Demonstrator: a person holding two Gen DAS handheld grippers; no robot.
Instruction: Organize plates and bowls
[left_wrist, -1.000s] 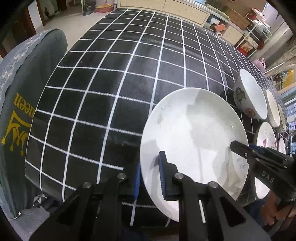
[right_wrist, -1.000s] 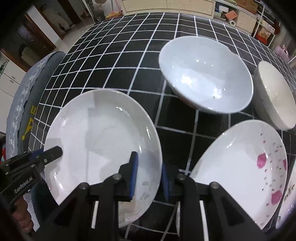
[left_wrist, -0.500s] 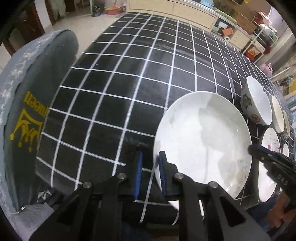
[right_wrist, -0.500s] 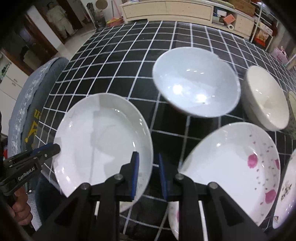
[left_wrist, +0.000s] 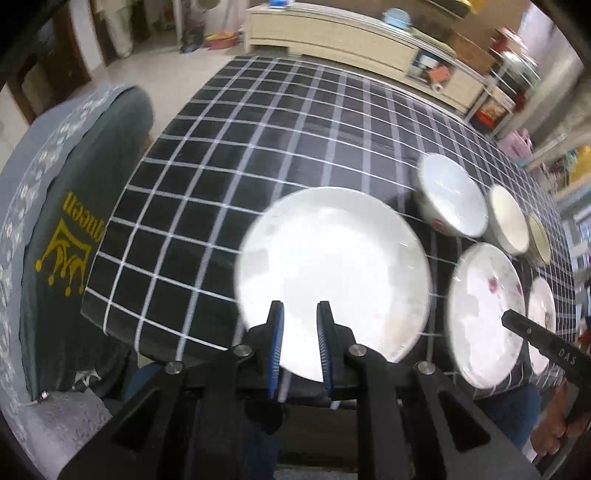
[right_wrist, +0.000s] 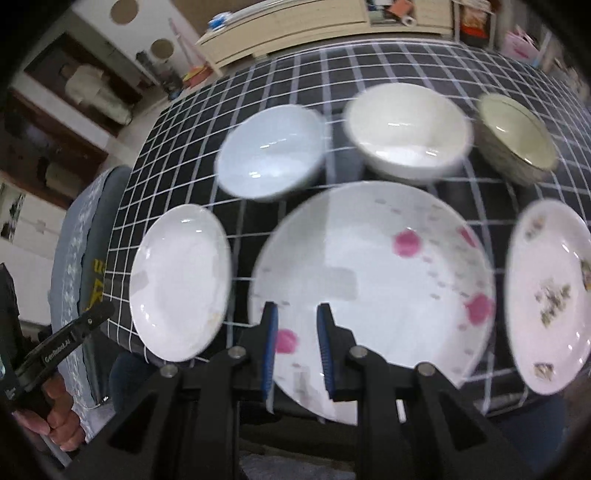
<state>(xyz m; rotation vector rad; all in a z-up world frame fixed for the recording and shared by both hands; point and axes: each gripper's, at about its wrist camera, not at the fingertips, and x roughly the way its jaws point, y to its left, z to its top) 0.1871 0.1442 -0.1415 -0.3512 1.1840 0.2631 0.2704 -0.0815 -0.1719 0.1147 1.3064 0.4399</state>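
Left tool (left_wrist: 299, 314) hangs over the near rim of the plain white plate (left_wrist: 332, 273), its jaws narrowly parted and pinching nothing. Left of it we see a grey chair cover (left_wrist: 74, 221) against the table's left edge. Then comes a broad stretch of bare checked table (left_wrist: 221, 147) that runs to the far edge. The plain plate lies flat straight ahead of the jaws, its near rim at the table's near edge. To the right of that plate, the pink-flowered plate (left_wrist: 484, 310) lies just beside it, and the room between them is tight.

The right tool (right_wrist: 295, 314) hangs over the pink-flowered plate's near rim, its jaws likewise a little apart and empty. Beyond it three bowls stand in a row: a pale blue-white bowl (right_wrist: 269, 162), a cream bowl (right_wrist: 406, 129) and a greenish bowl (right_wrist: 517, 136). A sprigged plate (right_wrist: 546, 295) lies right of the tool, near the table's corner.

A second ago both tools sat at the plain plate's rims, one on each side. Now each looks from higher up. The right one has shifted from the plain plate to the pink-flowered one. Neither jaw gap has visibly changed.
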